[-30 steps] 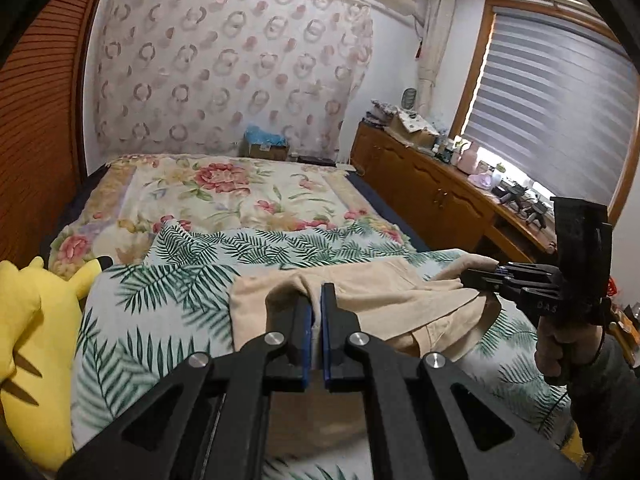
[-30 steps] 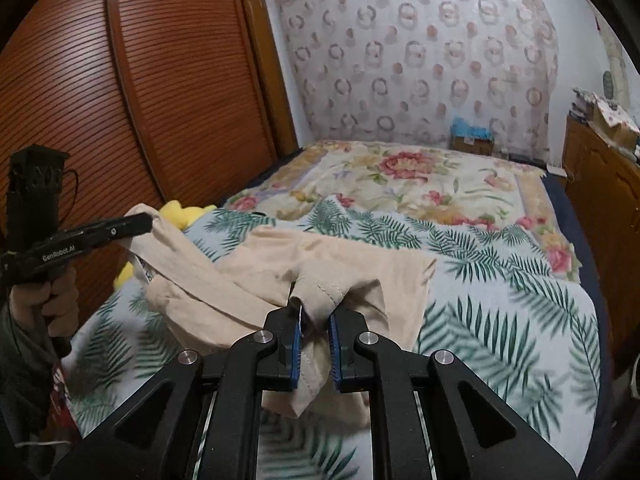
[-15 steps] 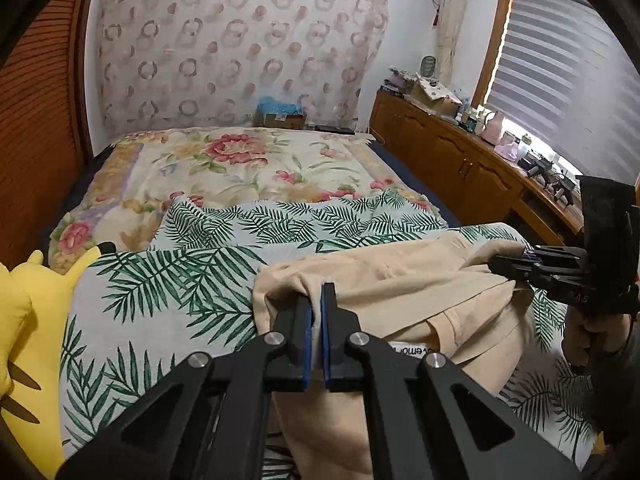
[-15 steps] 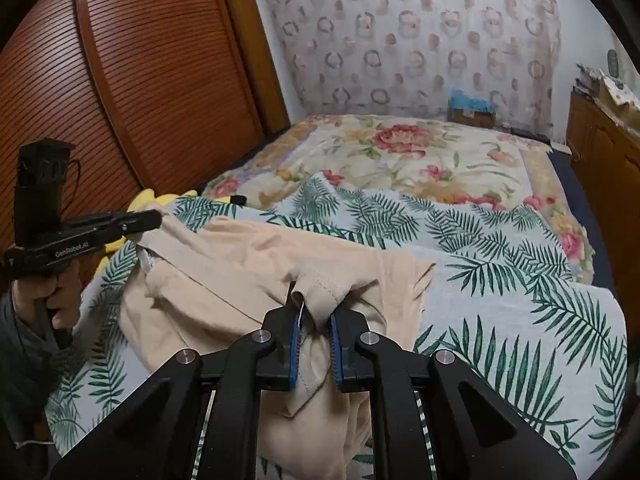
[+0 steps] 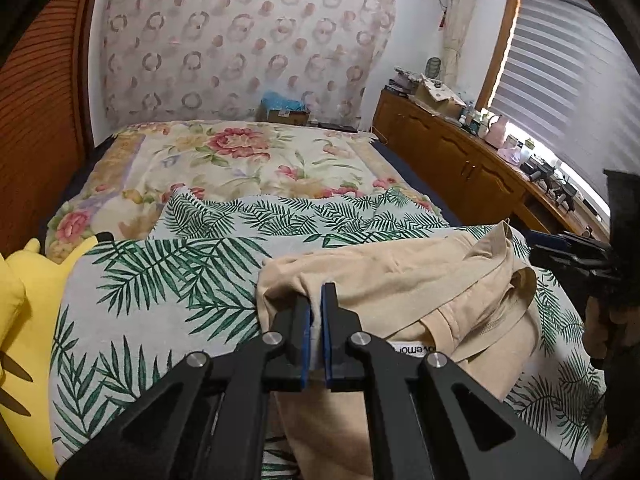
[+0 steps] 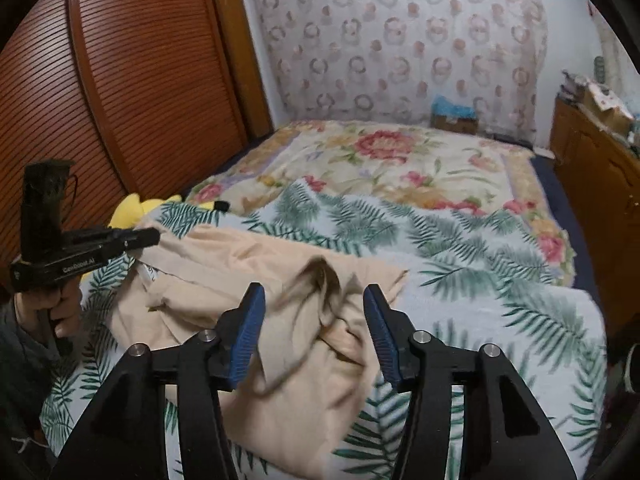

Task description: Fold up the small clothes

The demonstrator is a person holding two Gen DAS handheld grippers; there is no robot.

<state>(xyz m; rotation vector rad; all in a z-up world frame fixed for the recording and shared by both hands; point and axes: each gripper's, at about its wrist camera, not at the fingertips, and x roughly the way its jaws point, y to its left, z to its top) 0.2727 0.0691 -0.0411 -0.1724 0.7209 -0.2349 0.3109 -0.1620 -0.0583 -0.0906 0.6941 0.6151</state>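
Beige garment (image 6: 304, 344): soft matte knit, crumpled and partly doubled over, with a flat banded edge and a white label showing in the left wrist view. It lies on the near part of the bed (image 6: 560, 184), on a palm-leaf print sheet (image 6: 480, 280).

Left claw (image 5: 316, 312): blue pads pressed together on a gathered fold at the garment's left corner, cloth pinched between them.

Right claw (image 6: 314, 304): its jaws have just been opening; they stand well apart. A loose, blurred ridge of the beige cloth lies between them, and neither pad touches it.

Palm-leaf sheet: thin, lightly wrinkled, green fronds on pale ground. Beyond it, a floral quilt (image 5: 240, 160), thicker, with red blooms on cream.

Yellow plush toy (image 5: 20, 320) at the bed's left edge, smooth and rounded.

Ribbed brown louvred doors (image 6: 120, 80) on the left; glossy wooden cabinet (image 5: 460, 160) on the right.
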